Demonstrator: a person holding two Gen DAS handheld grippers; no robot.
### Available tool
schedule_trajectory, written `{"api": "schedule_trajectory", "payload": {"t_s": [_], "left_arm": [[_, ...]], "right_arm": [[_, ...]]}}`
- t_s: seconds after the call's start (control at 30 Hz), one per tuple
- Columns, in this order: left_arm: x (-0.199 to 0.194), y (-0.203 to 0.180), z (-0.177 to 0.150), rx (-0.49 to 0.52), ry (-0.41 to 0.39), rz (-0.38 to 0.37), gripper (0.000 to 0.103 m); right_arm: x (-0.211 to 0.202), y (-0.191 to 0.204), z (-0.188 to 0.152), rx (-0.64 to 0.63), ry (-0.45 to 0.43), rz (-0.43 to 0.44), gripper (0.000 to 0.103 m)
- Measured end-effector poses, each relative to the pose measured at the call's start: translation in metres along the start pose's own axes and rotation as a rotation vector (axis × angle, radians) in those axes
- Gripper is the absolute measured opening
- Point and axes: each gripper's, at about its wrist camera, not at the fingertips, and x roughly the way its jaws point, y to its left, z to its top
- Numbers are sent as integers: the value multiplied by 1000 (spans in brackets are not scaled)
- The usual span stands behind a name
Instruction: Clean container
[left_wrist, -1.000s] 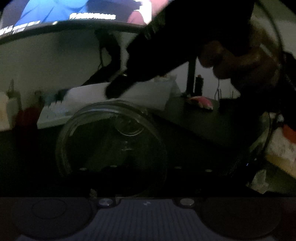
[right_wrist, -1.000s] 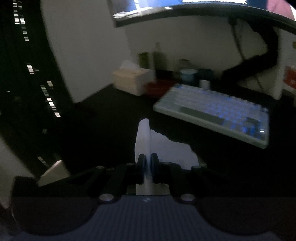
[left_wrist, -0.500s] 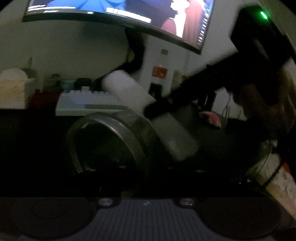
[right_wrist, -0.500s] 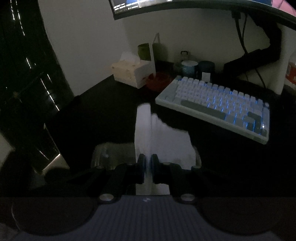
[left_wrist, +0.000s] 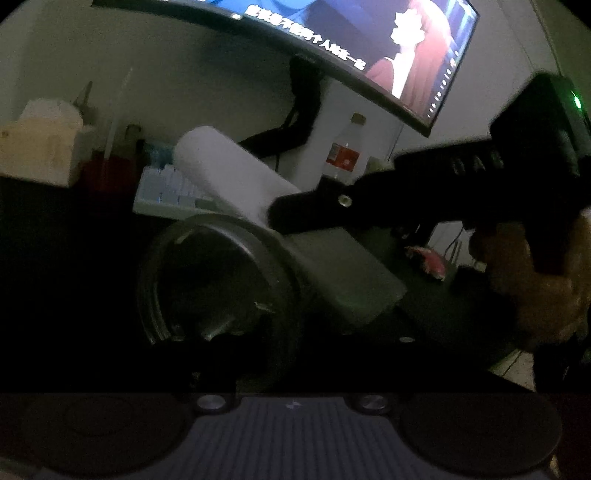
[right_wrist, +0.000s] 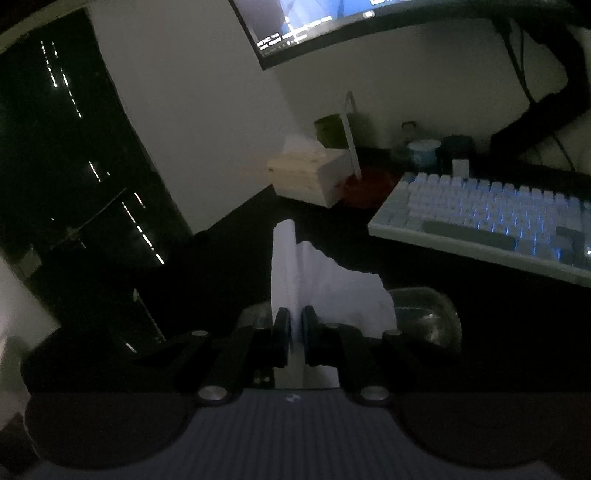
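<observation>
Jar (left_wrist: 221, 291) lies at my left gripper (left_wrist: 218, 369), whose jaws are opening; the grip is too dark to tell. Right gripper (right_wrist: 293, 328) pinches tissue (right_wrist: 325, 288) over dark desk (right_wrist: 424, 269), keyboard (right_wrist: 487, 218) near.

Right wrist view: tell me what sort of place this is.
Most likely a home computer desk in a dim room: a backlit keyboard, a curved monitor on the wall side, and a tissue box on the dark desk.

Clear glass container (left_wrist: 221, 291) tipped on its side, white tissue (left_wrist: 236, 177) beside its mouth
</observation>
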Motion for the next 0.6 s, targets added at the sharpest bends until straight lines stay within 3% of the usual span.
{"api": "schedule_trajectory", "payload": {"t_s": [0.1,0.17,0.23,0.37,0.6], "left_arm": [[-2,10,3,-61,-3,-6,21],[-4,14,5,-84,-6,-12,21],[-4,18,6,-101,-6,-14,22],[-6,22,5,-103,-28,-18,22],[-6,42,6,-192,-58,-64,25]], "right_arm": [[-1,-18,4,15,-22,-149,9],[1,-34,10,77,-26,-176,8],[2,-40,14,133,-30,-161,8],[-2,-19,13,86,-63,-125,8],[-5,1,-9,71,-63,-147,8]]}}
